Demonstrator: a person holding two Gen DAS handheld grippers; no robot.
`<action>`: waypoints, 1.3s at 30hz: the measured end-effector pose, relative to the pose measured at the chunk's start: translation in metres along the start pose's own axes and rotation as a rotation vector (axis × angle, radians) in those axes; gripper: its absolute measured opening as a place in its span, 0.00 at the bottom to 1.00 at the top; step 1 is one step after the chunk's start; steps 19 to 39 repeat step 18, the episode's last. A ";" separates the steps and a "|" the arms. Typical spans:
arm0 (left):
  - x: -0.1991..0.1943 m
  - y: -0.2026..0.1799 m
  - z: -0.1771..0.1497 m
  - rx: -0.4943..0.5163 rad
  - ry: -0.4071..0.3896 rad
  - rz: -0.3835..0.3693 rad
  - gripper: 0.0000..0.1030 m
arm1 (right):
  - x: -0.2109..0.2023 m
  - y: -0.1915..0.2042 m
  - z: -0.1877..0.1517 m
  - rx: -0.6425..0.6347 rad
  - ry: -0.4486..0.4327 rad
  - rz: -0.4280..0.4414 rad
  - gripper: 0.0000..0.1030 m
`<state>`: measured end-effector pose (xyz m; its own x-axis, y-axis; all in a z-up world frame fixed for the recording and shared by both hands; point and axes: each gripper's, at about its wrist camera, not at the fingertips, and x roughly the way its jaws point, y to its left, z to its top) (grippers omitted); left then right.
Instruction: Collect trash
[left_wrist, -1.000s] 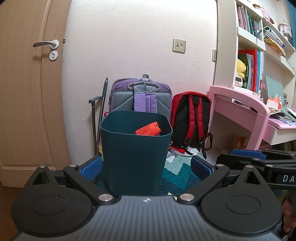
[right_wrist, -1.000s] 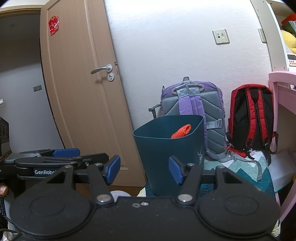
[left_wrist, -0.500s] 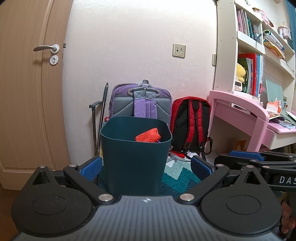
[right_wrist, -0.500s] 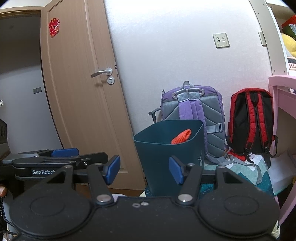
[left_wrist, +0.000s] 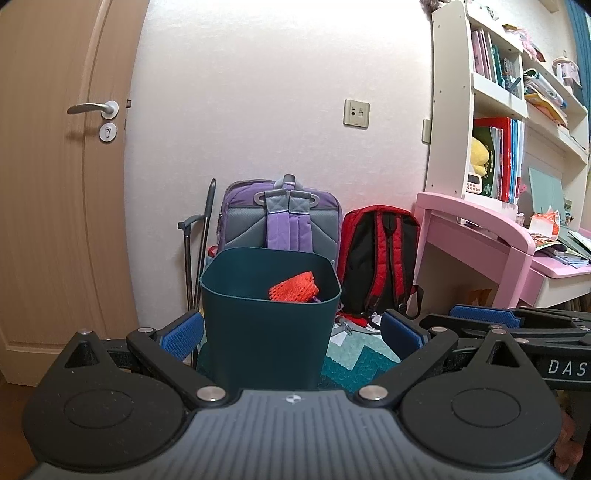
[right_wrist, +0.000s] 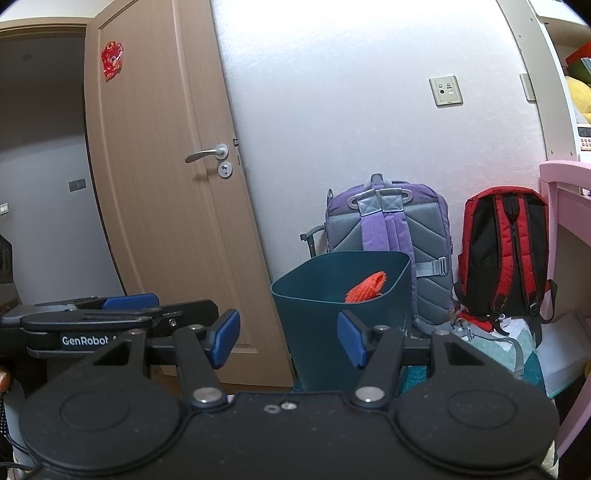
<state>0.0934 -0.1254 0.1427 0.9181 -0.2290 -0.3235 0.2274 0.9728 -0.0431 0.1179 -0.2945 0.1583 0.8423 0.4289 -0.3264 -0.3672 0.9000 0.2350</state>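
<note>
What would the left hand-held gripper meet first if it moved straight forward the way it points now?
Probably the dark teal plastic bin: it stands directly ahead of the open left hand-held gripper, framed between its blue pads, though depth is unclear.

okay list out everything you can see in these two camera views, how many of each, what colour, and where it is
trash bin: 1, dark teal, on the quilted mat in front of the backpacks
netting trash: 1, orange-red, inside the bin
purple backpack: 1, purple and grey, against the wall behind the bin
red backpack: 1, red and black, against the wall beside the desk
desk: 1, pink, at right
bookshelf: 1, white, above the desk
door: 1, light wood, at left
wall socket: 1, beige, on the wall
left gripper: 1, black with blue pads, open, empty
right gripper: 1, black with blue pads, open, empty
</note>
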 end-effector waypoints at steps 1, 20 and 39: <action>0.000 0.000 0.001 0.001 0.000 -0.002 1.00 | 0.000 0.000 0.000 0.001 -0.001 0.001 0.57; -0.001 -0.004 0.002 0.015 -0.008 0.011 1.00 | -0.001 -0.002 0.001 0.015 -0.007 0.003 0.57; -0.001 -0.004 0.002 0.015 -0.008 0.011 1.00 | -0.001 -0.002 0.001 0.015 -0.007 0.003 0.57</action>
